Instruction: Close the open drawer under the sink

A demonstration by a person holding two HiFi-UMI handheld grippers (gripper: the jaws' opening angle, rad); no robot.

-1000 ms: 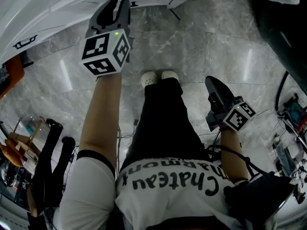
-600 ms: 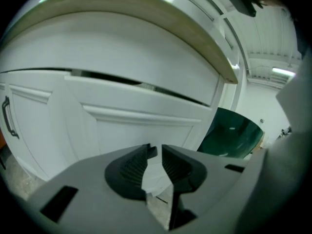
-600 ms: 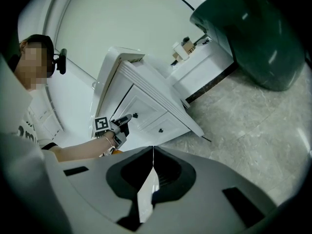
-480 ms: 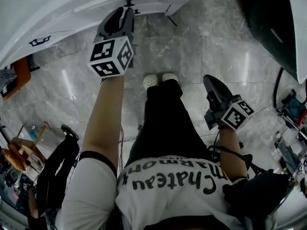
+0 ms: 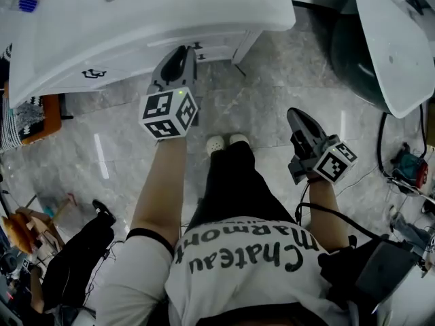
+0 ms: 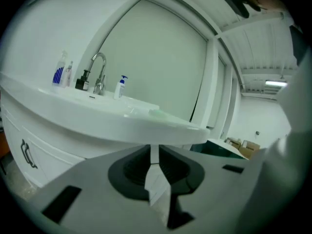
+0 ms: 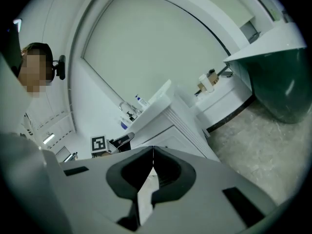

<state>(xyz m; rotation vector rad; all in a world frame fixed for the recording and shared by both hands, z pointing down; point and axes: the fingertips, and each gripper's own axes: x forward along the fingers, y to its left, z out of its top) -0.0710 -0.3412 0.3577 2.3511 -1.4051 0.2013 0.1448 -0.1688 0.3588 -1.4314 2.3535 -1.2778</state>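
Observation:
The white vanity (image 5: 170, 15) with its sink fills the top of the head view. Under its counter edge I see drawer fronts with black handles (image 5: 93, 74); none visibly stands out from the cabinet. My left gripper (image 5: 178, 51) points at the vanity front just below the counter without touching it. Its jaws are closing, a narrow gap is left, and nothing is between them (image 6: 154, 150). My right gripper (image 5: 297, 115) hangs over the marble floor to the right of the person's legs, its jaws shut and empty (image 7: 152, 150). The faucet (image 6: 99, 72) shows above the counter in the left gripper view.
A dark green bathtub (image 5: 380, 46) with a white rim stands at the right. Bottles (image 6: 58, 73) sit beside the faucet. An orange object (image 5: 42, 117) lies at the left, a black bag (image 5: 78, 253) at the lower left, cables and tools (image 5: 408, 168) at the right.
Both grippers have risen and the head view has tilted up: the vanity top and the tub now show. The left gripper stays just in front of the vanity.

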